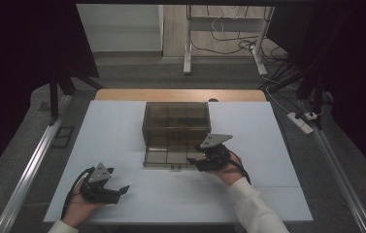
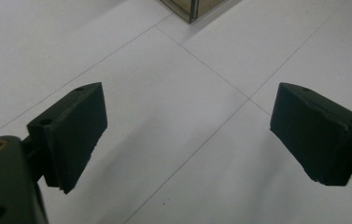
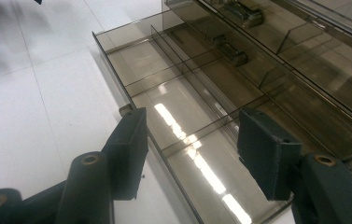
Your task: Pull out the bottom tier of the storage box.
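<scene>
A smoky see-through drawer cabinet [image 1: 175, 121] stands at the middle of the white table [image 1: 122, 126]. Its bottom drawer [image 1: 166, 156] is pulled out toward me, and its divided compartments [image 3: 173, 98] look empty. My right gripper [image 1: 193, 164] is at the drawer's front right corner. Its jaws [image 3: 192, 149] are open, with the drawer's thin front wall between them and neither pad pressing on it. My left gripper [image 1: 122, 190] rests near the table's front left, open [image 2: 187, 135] over bare table surface, with nothing between its fingers.
Small metal parts [image 3: 233, 51] lie in the cabinet's upper drawers. A corner of the cabinet [image 2: 192, 7] shows far off in the left gripper view. A wooden strip [image 1: 180, 94] edges the table's far side. Cables and a power strip [image 1: 299, 121] lie on the floor at the right.
</scene>
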Tool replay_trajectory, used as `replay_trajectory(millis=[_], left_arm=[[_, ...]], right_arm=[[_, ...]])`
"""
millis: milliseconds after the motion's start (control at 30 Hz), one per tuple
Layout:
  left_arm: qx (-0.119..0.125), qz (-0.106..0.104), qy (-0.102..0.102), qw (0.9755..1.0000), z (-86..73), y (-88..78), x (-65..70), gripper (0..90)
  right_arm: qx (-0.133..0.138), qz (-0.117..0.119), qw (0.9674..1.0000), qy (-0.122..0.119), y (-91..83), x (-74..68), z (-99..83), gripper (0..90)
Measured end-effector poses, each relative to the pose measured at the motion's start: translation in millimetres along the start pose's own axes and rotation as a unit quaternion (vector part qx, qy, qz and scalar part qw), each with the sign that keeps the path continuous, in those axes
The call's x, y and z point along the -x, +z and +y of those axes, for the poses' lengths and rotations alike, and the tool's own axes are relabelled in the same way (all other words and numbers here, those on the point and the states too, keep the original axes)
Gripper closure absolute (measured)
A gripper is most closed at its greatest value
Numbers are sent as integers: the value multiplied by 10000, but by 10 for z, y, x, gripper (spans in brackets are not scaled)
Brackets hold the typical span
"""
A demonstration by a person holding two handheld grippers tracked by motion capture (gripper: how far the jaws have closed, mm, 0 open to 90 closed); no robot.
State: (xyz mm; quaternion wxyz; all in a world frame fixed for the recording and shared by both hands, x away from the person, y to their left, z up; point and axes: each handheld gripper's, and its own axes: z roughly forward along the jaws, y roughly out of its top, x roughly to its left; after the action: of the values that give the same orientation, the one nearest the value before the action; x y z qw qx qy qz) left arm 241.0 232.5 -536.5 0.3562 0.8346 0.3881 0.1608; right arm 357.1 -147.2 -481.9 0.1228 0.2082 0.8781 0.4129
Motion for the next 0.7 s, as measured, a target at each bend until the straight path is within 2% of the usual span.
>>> replay_trajectory(millis=[333, 700], left_arm=[[16, -5, -26, 10000, -1, 2, -6, 108], [121, -84, -155, 9998, 12, 15, -39, 108]], right_arm=[[45, -101, 9999, 37, -100, 22, -37, 407], [117, -216, 9996, 162, -245, 78, -119, 400]])
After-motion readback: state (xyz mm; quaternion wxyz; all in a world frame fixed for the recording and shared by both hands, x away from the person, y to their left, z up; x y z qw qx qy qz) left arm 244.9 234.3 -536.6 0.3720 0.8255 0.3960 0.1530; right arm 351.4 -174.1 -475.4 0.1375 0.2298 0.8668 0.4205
